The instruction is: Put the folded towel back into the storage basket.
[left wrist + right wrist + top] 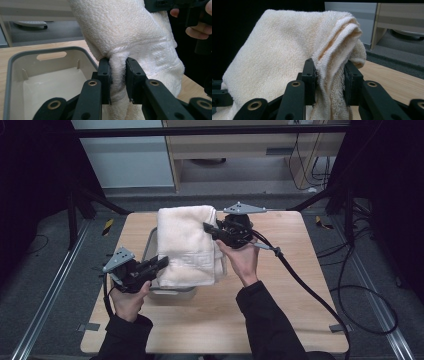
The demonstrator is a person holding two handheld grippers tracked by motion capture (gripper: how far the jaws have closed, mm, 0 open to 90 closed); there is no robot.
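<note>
Folded cream towel (186, 245) was held above the grey bin (15, 62); left gripper (159, 263) clamped its near edge, right gripper (209, 228) pinched its far edge, both jaws closed on cloth.

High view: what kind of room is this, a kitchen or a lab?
Probably a lab or recording workshop, not a kitchen. A small wooden table stands on grey carpet between metal floor rails, black cables trail across the floor, and dark curtains hang at both sides.
</note>
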